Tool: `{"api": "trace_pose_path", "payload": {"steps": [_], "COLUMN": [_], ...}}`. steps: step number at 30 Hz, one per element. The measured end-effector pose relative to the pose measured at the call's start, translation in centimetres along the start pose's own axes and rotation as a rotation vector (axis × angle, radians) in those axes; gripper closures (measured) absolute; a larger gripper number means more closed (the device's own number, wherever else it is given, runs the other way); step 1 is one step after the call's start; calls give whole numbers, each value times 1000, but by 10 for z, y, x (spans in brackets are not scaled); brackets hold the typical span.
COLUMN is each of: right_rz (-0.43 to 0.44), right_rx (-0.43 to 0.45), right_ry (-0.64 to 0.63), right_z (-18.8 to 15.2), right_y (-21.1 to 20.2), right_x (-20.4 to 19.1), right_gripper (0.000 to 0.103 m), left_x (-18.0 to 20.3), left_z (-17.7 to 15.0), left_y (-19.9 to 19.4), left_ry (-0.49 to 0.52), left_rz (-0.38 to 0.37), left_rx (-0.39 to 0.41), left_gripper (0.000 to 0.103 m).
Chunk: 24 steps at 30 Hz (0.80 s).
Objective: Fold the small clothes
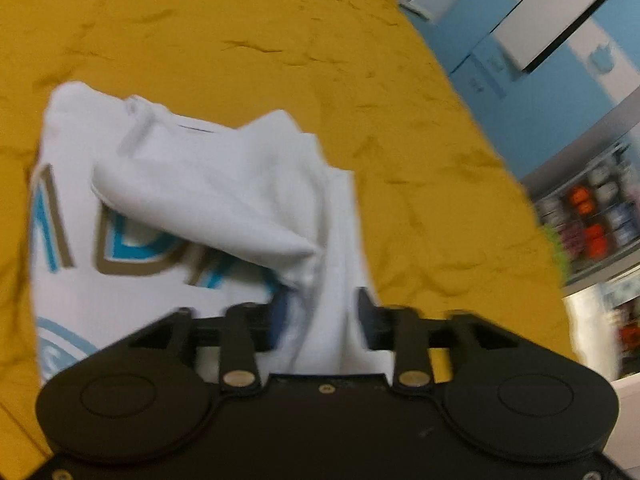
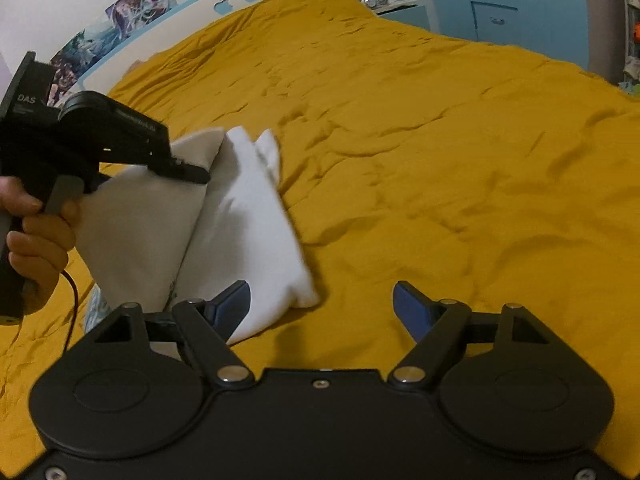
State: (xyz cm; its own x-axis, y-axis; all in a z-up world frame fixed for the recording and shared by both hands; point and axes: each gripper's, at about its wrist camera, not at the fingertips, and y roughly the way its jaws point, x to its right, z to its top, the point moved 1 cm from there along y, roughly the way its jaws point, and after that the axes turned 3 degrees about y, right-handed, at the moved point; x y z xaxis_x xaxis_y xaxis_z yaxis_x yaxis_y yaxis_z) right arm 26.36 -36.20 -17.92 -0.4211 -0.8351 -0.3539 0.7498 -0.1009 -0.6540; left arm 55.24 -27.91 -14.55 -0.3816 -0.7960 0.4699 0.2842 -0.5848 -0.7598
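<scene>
A small white shirt with blue and tan lettering lies partly folded on the yellow bedspread, one flap turned over the print. My left gripper hangs just over the shirt's near right edge. Its jaws stand apart, and loose white cloth runs between them without being pinched. In the right wrist view the shirt shows as a white bundle left of centre, with the left gripper above it. My right gripper is open, its left finger over the shirt's near corner and its right finger over bare bedspread.
A person's hand holds the left gripper's handle, and a red cable hangs from it. Blue cabinets and a shelf of small items stand beyond the bed's right edge. A headboard with posters is at the far left.
</scene>
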Motion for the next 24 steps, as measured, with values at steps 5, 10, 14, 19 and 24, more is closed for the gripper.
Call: {"api": "trace_pose_path", "payload": {"steps": [5,10,14,19,24], "right_rz": [-8,28,73,100,146], "right_rx": [22,54,51,11,-41], "right_ry": [-7,-32,-5,32,98], "right_z": [12,24,31,31,31], "right_y": [-7,-17,-16,7,28], "right_x": [2,-13,-20,-24,-29], "right_gripper": [23,23,23,24,74], "left_x": [-3,-21,-67,-114,-129], "left_z": [13,-4,-42,-98,-122], "left_y": [-59,-119,-126,-104,-81], "left_ry": [6,78,62,-66,-152], "left_rz": [-142,-83,30,35,4], "left_rx": [77,160,145,85,51], "left_gripper": [52,45,45,45,45]}}
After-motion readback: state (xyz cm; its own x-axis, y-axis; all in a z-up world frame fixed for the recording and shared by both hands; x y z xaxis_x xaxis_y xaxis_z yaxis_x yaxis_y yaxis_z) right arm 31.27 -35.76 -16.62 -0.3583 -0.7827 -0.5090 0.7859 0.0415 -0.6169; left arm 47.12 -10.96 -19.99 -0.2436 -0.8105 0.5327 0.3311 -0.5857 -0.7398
